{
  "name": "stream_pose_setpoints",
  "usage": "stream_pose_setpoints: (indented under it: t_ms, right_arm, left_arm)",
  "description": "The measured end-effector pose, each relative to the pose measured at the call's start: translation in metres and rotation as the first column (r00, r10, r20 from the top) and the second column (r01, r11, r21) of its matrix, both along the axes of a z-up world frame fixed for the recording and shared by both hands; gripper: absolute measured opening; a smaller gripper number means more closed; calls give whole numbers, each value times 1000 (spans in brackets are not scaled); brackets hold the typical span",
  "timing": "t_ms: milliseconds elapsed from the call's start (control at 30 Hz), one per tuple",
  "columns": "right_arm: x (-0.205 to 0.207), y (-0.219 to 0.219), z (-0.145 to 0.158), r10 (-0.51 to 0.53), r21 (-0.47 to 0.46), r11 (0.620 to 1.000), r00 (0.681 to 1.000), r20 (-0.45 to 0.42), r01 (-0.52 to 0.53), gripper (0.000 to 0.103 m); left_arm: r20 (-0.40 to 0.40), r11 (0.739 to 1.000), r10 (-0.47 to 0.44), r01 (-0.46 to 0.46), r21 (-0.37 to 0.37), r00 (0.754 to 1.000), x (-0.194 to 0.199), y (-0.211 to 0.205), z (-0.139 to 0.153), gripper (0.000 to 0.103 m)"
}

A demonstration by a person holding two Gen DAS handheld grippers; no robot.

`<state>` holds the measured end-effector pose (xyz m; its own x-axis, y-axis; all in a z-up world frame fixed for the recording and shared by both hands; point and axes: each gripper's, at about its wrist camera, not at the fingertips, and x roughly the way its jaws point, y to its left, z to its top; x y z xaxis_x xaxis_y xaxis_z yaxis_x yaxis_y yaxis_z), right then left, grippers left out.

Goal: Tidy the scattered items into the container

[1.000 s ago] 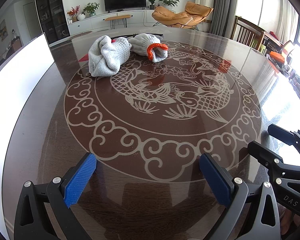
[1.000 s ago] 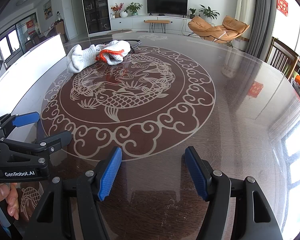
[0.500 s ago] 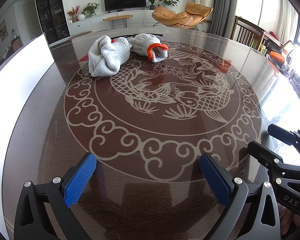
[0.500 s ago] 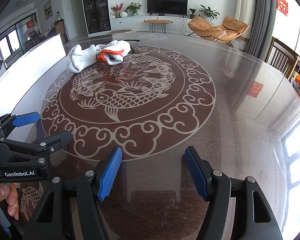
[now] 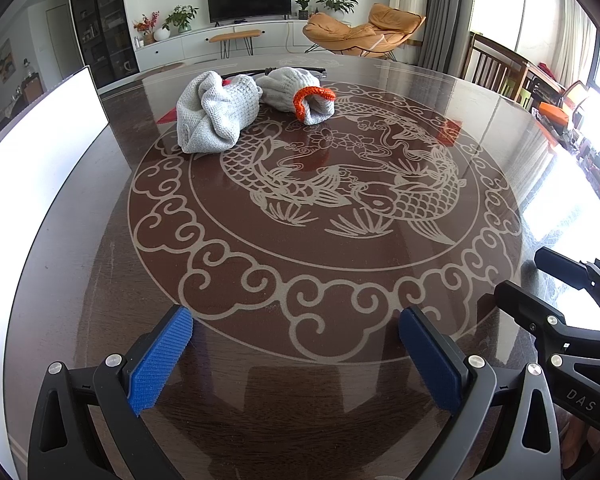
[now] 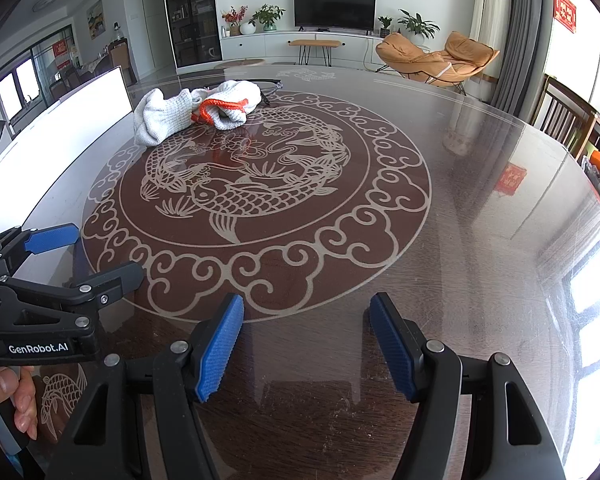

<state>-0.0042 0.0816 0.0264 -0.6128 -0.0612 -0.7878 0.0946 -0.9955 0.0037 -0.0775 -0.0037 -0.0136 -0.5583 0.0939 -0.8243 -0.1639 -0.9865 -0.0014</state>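
1. The left gripper [image 5: 294, 356] points forward and down, its two blue-padded fingers [image 5: 160, 360] spread wide with nothing between them.
2. The right gripper [image 6: 306, 346] is angled down the same way, fingers [image 6: 220, 346] wide apart and empty.
3. Each gripper shows at the edge of the other's view, side by side and apart.
4. A hand [image 6: 10, 396] grips the left gripper's handle; only its fingertips show, so its hold is probably a full wrap.

Left gripper [image 5: 296, 354] fingers [image 5: 162, 360] apart; gloves [image 5: 256, 106] far across table [image 5: 100, 280].
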Motion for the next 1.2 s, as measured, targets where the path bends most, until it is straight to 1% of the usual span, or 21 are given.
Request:
stream_pose_setpoints:
  t_ms: [200,300,367,433,467,500,533,567,600,700,767,800,867,933,1033,1067,1100,1133,1167,1200]
  right_arm:
    - [0,0,0,-1,0,1000,1000,0,1,67]
    - [0,0,0,-1,0,1000,1000,0,1,67]
    - [0,0,0,-1,0,1000,1000,0,1,67]
    - [-1,-1,1,13,-4,1000,1000,-2,-13,67]
    - [-6,-2,2,28,-38,999,1000,-1,-28,67]
    - [-14,-4,6,49,-94,994,999,-1,-49,67]
    - [-26,-8,12,58,-134,989,998,-1,-58,67]
    - [-42,-16,21,58,-147,987,998,-6,-58,67]
    - [-59,-28,33,67,-151,986,997,-25,-70,67]
    - [-117,-70,74,127,-168,975,984,-125,-147,67]
    - [-161,-101,88,176,-178,963,973,-153,-202,67]
    - [-186,-119,90,210,-185,955,968,-139,-234,67]
    - [-227,-153,82,265,-138,952,961,-79,-274,67]
    - [-256,-184,66,322,-55,945,947,-5,-322,67]
    - [-277,-211,33,367,137,917,927,70,-374,66]
    - [-281,-210,22,372,154,911,923,95,-383,66]
    - [-283,-203,11,374,128,912,918,129,-389,66]
    - [-284,-192,3,372,69,920,915,156,-385,66]
    - [-281,-178,-2,362,13,929,917,166,-369,66]
    - [-272,-165,-2,351,2,935,925,149,-355,66]
  left_arm:
    - [4,1000,-9,9,-3,1000,3,-1,1,103]
    - [10,1000,-25,25,-7,1000,6,-11,2,103]
    - [21,1000,3,-3,-9,1000,5,-25,3,103]
    - [13,999,37,-37,-4,999,7,-41,3,103]
    - [5,999,51,-51,4,999,8,-48,2,103]
    - [1,998,62,-62,18,998,8,-50,3,103]
    - [2,998,69,-69,15,998,7,-50,3,103]
    - [5,998,66,-66,-8,998,5,-46,2,103]
    - [5,998,58,-58,-5,998,4,-44,2,103]
    - [4,999,53,-53,-2,999,2,-45,2,103]
    - [4,999,53,-53,-1,999,1,-45,2,103]
    - [4,999,53,-53,-1,999,1,-45,1,103]
    - [4,999,53,-53,0,999,0,-46,1,103]
    - [3,999,54,-54,0,999,1,-47,1,103]
    - [4,999,53,-53,0,999,0,-47,1,103]
    - [4,999,54,-54,0,999,0,-47,1,103]
    - [5,999,53,-53,0,999,-1,-47,1,103]
    - [5,999,53,-53,0,999,-1,-47,1,103]
    - [5,999,53,-53,0,999,-1,-47,1,103]
    - [5,999,53,-53,0,999,-1,-47,1,103]
